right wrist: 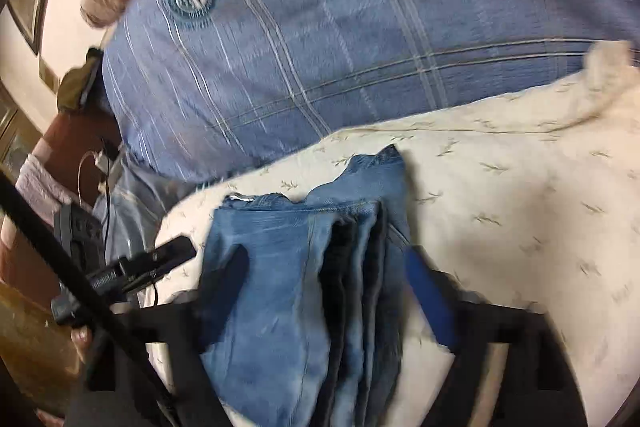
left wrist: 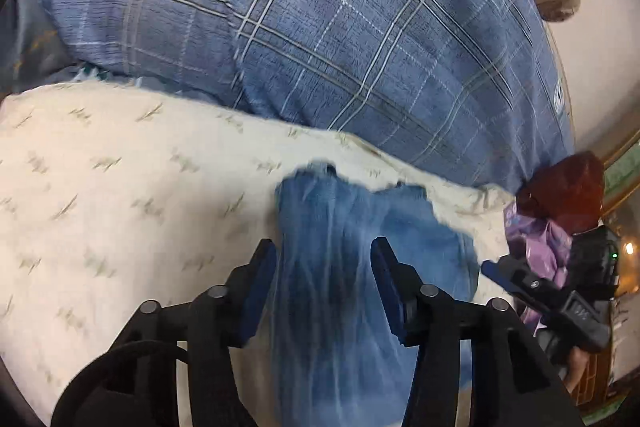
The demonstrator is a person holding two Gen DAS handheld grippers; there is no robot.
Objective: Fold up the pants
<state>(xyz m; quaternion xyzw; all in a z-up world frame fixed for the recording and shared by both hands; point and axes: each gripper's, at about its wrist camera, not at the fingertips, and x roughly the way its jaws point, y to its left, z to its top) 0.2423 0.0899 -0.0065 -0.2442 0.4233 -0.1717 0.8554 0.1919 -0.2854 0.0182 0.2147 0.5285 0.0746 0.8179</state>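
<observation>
The jeans [right wrist: 280, 291] lie on the bed [right wrist: 520, 211] near its right edge, already doubled into a thick stack of several layers, so I judge the folding nearly done, with at most a final tidy left. Both sets of fingers, left [left wrist: 324, 267] and right [right wrist: 328, 287], straddle the stack, standing open without pressing it. Faded blue denim, hems rumpled at the far end, short of the plaid pillow [left wrist: 320, 27].
</observation>
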